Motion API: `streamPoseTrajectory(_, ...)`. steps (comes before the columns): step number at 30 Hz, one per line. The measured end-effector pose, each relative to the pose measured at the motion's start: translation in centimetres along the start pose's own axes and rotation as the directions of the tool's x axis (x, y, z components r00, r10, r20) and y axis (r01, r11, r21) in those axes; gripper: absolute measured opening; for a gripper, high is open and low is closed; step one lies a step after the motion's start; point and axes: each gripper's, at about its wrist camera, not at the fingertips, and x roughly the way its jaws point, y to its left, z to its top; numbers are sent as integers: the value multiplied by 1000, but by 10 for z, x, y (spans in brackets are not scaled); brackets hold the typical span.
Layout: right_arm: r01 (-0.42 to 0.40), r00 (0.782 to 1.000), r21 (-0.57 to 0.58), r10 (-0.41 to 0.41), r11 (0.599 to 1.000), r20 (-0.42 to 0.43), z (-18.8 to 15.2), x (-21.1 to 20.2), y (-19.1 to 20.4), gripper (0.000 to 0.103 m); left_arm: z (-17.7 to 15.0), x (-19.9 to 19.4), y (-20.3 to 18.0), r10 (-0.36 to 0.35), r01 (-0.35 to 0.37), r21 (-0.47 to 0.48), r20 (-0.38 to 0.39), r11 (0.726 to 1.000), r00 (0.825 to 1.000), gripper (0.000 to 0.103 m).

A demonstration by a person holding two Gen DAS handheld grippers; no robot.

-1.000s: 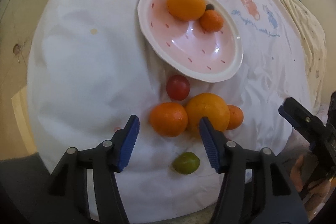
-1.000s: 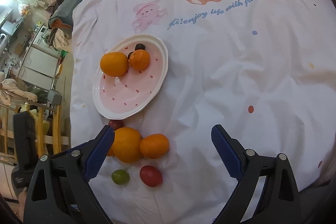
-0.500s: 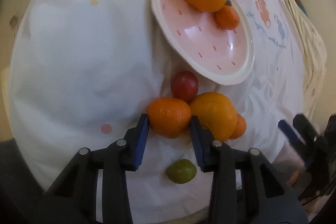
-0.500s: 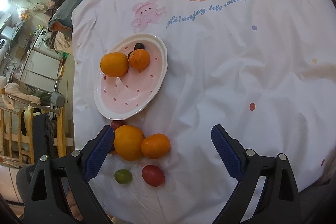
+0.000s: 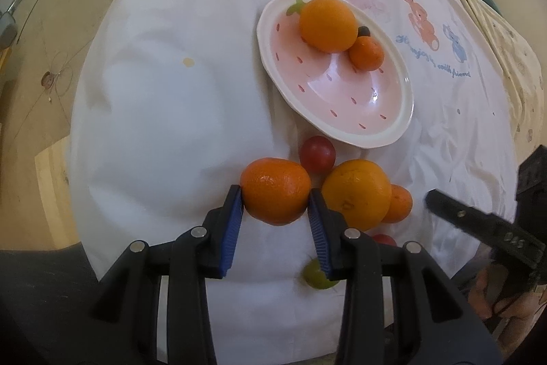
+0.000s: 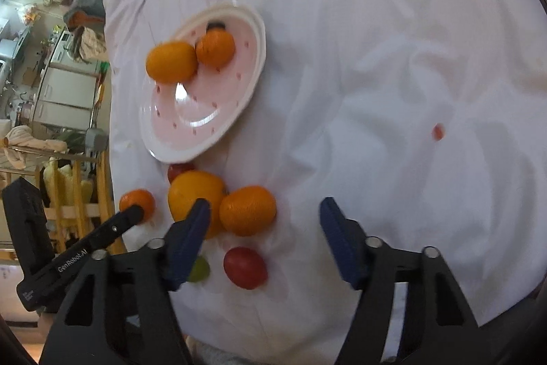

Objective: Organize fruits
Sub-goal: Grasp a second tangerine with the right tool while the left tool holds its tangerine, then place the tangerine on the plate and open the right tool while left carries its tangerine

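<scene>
My left gripper point(image 5: 275, 204) is shut on an orange mandarin point(image 5: 275, 190), held just above the white cloth; it also shows in the right wrist view point(image 6: 136, 202). A pink strawberry-pattern plate point(image 5: 393, 132) holds a large orange point(image 5: 327, 24) and a small mandarin point(image 5: 366, 53). On the cloth lie a large orange point(image 5: 355, 192), another mandarin point(image 6: 248, 209), two red fruits point(image 5: 316, 153) point(image 6: 245, 267) and a green fruit point(image 5: 316, 276). My right gripper point(image 6: 261, 242) is open over the mandarin and red fruit.
The white cartoon-print cloth point(image 5: 171, 91) covers a rounded table that drops off at left and front. Furniture and clutter point(image 6: 51, 74) stand beyond the table's left edge in the right wrist view.
My left gripper closed on the mandarin and lifted it slightly. My right gripper moved down and forward toward the loose fruit, and its view is blurred by motion.
</scene>
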Motion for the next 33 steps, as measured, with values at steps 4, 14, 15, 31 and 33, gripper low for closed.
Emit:
streamPoseTrajectory(4,-9,999,-20,9,1000,-31,-2,11,5,59,0,-2,0,2,-2,2,5,1000,1000,34)
streamPoseTrajectory(14,41,997,-102,-48,994,-65,-5,31,16,58,-1,-3,-4,23,-24,30,35,999,999,34)
streamPoseTrajectory(15,42,997,-111,-49,993,-62,-4,32,18,55,-1,-3,-4,26,-28,33,40,999,999,34)
streamPoseTrajectory(31,16,996,-143,-3,990,86,-10,-19,23,44,-5,-32,-9,86,-98,90,131,991,988,34)
streamPoseTrajectory(33,-6,991,-137,25,991,135,-10,-36,21,44,-3,-36,-11,92,-106,97,142,990,986,34)
